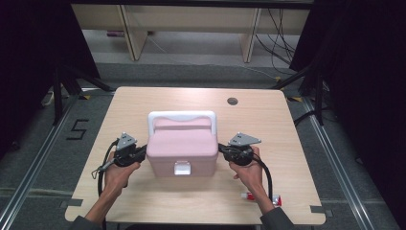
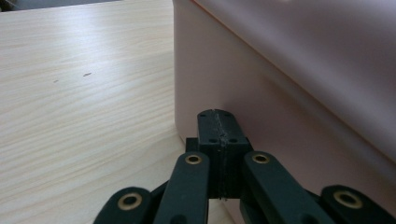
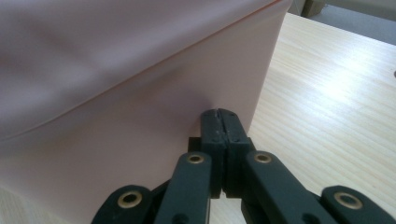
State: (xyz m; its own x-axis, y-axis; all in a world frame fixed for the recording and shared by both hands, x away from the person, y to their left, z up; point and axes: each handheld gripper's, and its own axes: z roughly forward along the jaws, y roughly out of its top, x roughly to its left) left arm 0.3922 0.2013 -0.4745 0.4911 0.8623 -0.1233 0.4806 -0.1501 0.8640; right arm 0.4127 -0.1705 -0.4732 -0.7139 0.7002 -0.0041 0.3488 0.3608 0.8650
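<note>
Pink box (image 1: 182,148) sits mid-tabletop (image 1: 143,103), latch facing the person. Left gripper (image 2: 218,116) and right gripper (image 3: 219,114), fingers closed on nothing, press tips against opposite side walls. To shift it well, I'd push evenly from both sides, low, keeping it flat.

Pink box (image 1: 182,146) on wooden table (image 1: 143,103)

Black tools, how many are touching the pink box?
2. The left tool presses, shut, against the pink box's left side; the right tool presses, shut, against its right side.
</note>
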